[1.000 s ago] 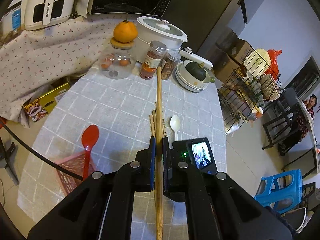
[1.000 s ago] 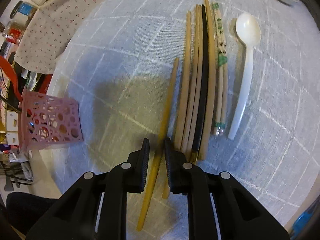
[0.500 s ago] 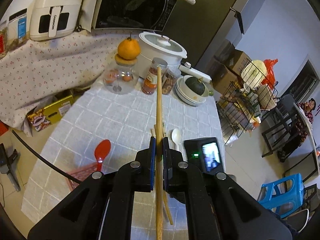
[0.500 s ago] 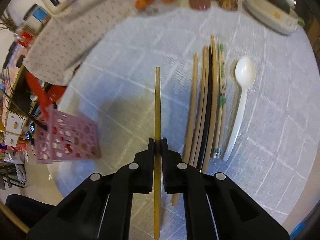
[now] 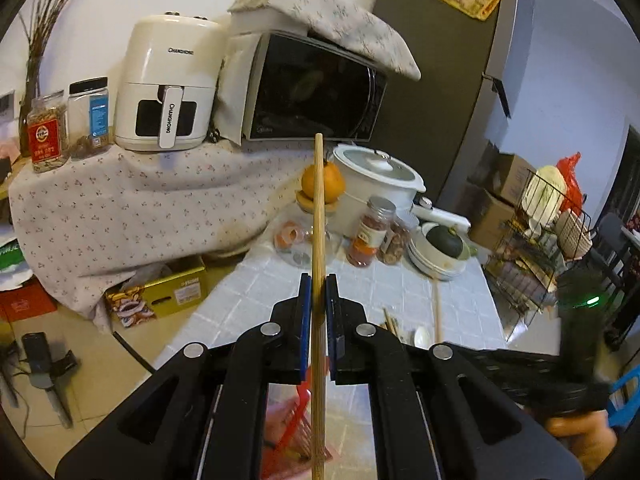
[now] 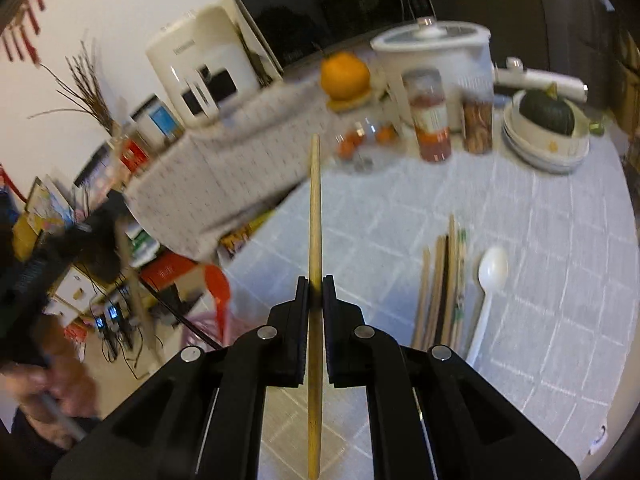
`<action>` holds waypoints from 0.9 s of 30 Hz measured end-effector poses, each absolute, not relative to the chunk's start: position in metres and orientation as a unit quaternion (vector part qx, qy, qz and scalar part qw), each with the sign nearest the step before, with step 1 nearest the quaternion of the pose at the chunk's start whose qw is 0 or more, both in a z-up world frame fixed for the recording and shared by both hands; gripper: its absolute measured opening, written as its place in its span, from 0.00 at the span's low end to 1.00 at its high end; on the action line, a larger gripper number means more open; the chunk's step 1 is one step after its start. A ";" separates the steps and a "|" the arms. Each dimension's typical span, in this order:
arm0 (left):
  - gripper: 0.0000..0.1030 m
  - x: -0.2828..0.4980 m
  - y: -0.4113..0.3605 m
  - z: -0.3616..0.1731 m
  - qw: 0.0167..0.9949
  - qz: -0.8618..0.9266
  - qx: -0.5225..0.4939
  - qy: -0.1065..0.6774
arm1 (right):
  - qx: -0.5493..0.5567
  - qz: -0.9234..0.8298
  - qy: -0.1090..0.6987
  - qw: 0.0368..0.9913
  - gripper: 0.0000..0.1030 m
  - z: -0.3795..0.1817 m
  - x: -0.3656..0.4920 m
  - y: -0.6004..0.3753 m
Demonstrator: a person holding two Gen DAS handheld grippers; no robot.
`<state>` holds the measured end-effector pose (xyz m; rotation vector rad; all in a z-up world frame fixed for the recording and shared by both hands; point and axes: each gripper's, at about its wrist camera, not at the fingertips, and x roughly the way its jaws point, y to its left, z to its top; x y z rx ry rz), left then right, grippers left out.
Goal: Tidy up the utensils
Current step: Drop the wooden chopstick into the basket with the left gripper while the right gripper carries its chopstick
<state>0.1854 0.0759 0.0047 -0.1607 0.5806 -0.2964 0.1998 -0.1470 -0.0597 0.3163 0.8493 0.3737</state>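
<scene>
In the left wrist view my left gripper [image 5: 319,280] is shut on a long wooden chopstick [image 5: 318,208] that sticks out far ahead, above the table. Below it sits the pink basket [image 5: 298,436] holding a red spoon. In the right wrist view my right gripper [image 6: 316,280] is shut on a yellowish chopstick [image 6: 315,208], raised off the grey checked tablecloth [image 6: 540,264]. To its right a bundle of chopsticks [image 6: 442,284] and a white spoon [image 6: 491,276] lie on the table. The red spoon [image 6: 218,284] shows at lower left, above the basket.
At the table's far end stand a jar topped by an orange [image 6: 345,74], a white rice cooker [image 6: 434,46], two spice jars [image 6: 430,114] and stacked bowls holding a green squash [image 6: 548,114]. An air fryer [image 5: 168,84] and a microwave [image 5: 316,88] sit behind. A wire rack [image 5: 536,240] stands right.
My right gripper shut on the yellowish chopstick and lifted it off the table. Both grippers rose and tilted upward, so more of the room shows; the left kept its chopstick.
</scene>
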 end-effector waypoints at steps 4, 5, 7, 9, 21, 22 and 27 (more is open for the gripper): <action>0.06 0.188 0.073 -0.012 0.955 -0.133 -0.071 0.255 | 0.159 0.192 0.376 0.893 0.07 -0.047 0.194 -0.148; 0.06 0.187 0.071 -0.016 0.960 -0.126 -0.061 0.242 | 0.160 0.195 0.370 0.894 0.07 -0.044 0.192 -0.149; 0.06 0.188 0.072 -0.021 0.963 -0.125 -0.063 0.232 | 0.161 0.198 0.360 0.897 0.07 -0.038 0.186 -0.151; 0.06 0.189 0.074 -0.025 0.965 -0.120 -0.069 0.224 | 0.162 0.199 0.354 0.899 0.07 -0.034 0.183 -0.154; 0.06 0.176 0.065 -0.047 0.975 -0.088 -0.044 0.197 | 0.169 0.211 0.332 0.904 0.07 -0.024 0.172 -0.156; 0.06 0.175 0.062 -0.048 0.976 -0.087 -0.036 0.196 | 0.165 0.211 0.331 0.905 0.07 -0.024 0.171 -0.155; 0.06 0.172 0.052 -0.058 0.975 -0.080 -0.012 0.205 | 0.166 0.211 0.320 0.909 0.07 -0.019 0.166 -0.156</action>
